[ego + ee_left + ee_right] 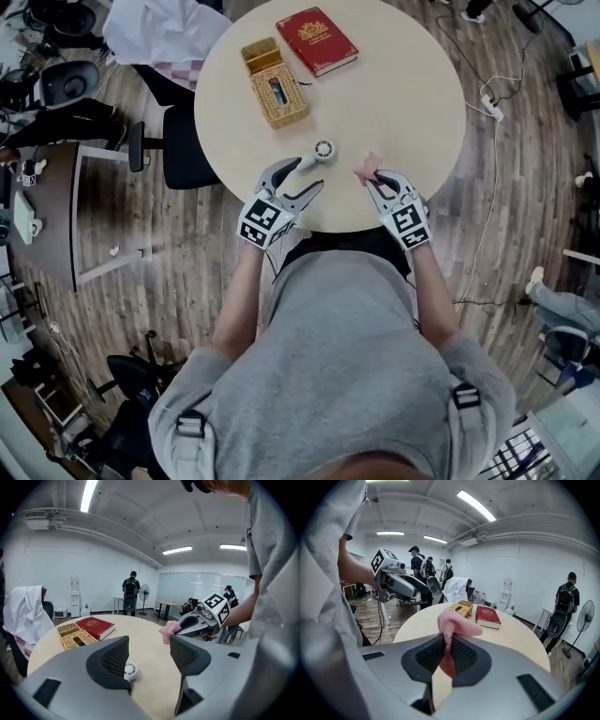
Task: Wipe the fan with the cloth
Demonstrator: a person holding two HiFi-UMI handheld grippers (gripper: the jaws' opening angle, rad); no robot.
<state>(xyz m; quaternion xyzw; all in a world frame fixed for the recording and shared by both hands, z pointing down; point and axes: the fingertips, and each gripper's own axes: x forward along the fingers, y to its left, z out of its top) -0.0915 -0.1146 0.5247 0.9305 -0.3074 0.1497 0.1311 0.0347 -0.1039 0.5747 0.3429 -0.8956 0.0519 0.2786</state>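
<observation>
Pinching one pink knitted cloth (453,623) between its jaws, the right gripper (373,179) hovers over the round, pale wooden table (412,84). The left gripper (308,174) gapes wide and empty just beside one small round white fan (323,150). One woven basket (275,84) and one red hardback book (316,40) lie beyond.

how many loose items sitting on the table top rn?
3: small fan near the front edge, wicker basket farther back, red book beyond it. More may hide inside the basket.

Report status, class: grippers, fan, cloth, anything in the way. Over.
Left gripper open, empty. Right gripper shut on pink cloth. Fan lying on table by left jaws, unheld. Basket, book beyond, clear.
</observation>
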